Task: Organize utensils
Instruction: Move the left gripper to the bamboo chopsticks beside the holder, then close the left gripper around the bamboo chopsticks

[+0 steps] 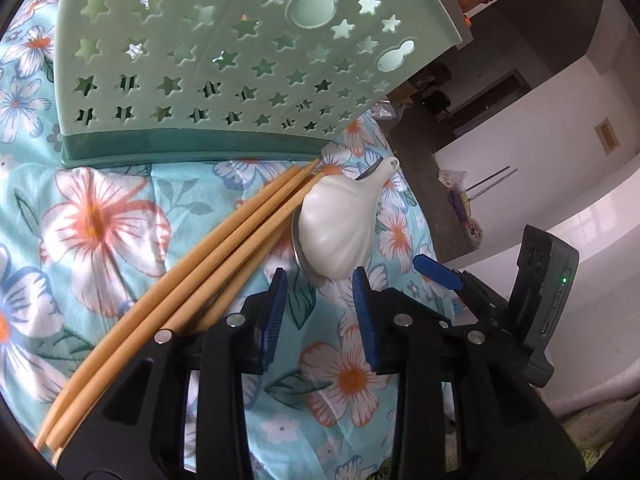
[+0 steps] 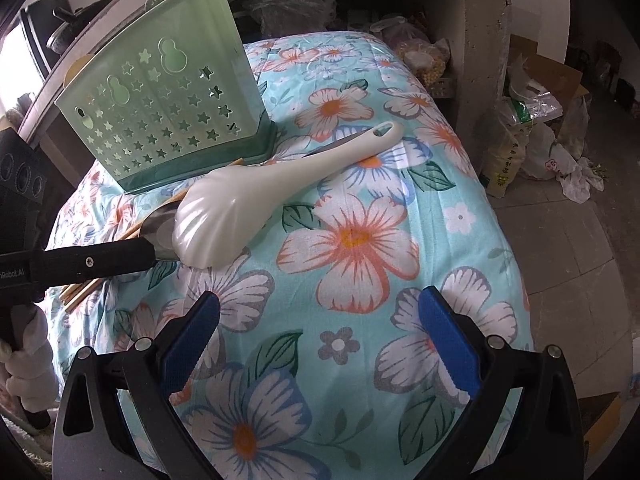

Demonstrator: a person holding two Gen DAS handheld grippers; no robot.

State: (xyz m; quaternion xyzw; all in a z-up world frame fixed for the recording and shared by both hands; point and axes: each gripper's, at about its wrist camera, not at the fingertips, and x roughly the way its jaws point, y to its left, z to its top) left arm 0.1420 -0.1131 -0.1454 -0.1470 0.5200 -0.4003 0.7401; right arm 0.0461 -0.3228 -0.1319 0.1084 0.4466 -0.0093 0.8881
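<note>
On the left of the left wrist view we see a bundle of bamboo chopsticks (image 1: 192, 256) lying slantwise on the flowered quilt (image 1: 100, 216), their far tips close to the dark green base of the utensil holder (image 1: 224, 60). The holder, pale green and pierced with star holes, stands upright at the back of the quilt. Just right of the chopsticks lies a white rice paddle (image 1: 340, 224), bowl face down and nearest us, handle pointing away. It rests partly on a metal spoon (image 1: 300, 252), whose bowl shows at the paddle's left edge.

Our left claw (image 1: 320, 284) sits low over the paddle's near end, its blue pads (image 1: 276, 300) on either side of that end. The jaws are narrowed but a gap shows between pads and paddle; we cannot tell whether they touch it. In the right wrist view one black finger of the left claw (image 2: 148, 254) reaches the spoon (image 2: 160, 224) beside the paddle (image 2: 240, 204).

Farther right, our right claw (image 2: 320, 324) hangs above bare quilt (image 2: 360, 240) with jaws spread wide and nothing between them, well apart from the paddle and the holder (image 2: 160, 108).
</note>
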